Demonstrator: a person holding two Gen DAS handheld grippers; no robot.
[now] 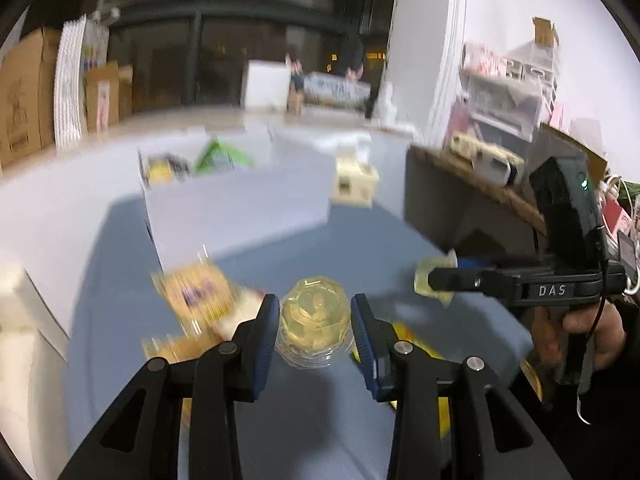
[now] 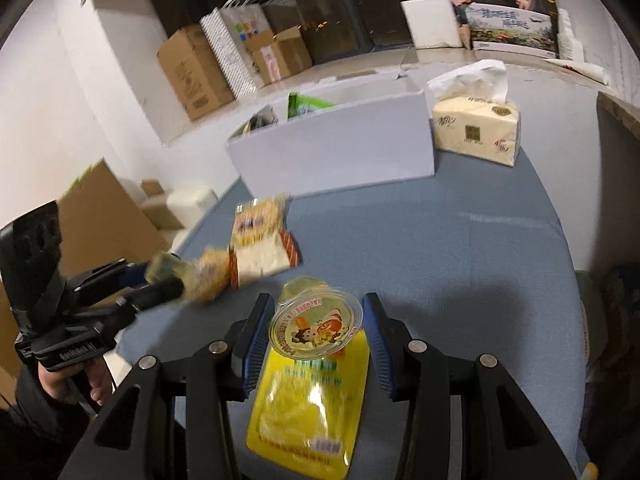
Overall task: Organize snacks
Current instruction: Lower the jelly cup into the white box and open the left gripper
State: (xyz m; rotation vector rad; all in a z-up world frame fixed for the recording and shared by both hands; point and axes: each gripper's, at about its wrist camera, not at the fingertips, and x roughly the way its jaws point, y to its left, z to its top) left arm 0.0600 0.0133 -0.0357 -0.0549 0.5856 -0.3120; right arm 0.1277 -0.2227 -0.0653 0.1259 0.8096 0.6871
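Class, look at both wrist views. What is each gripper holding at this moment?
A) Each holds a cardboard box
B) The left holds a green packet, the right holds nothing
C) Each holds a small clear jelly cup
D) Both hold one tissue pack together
C: the left gripper is shut on a jelly cup, and the right gripper on a second jelly cup with a printed lid.

White walls (image 2: 48, 92), dark windows (image 2: 320, 8), cardboard boxes (image 2: 192, 72)

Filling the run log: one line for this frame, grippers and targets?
left gripper: shut on jelly cup | right gripper: shut on second jelly cup | white box: behind, open | yellow pouch: on table
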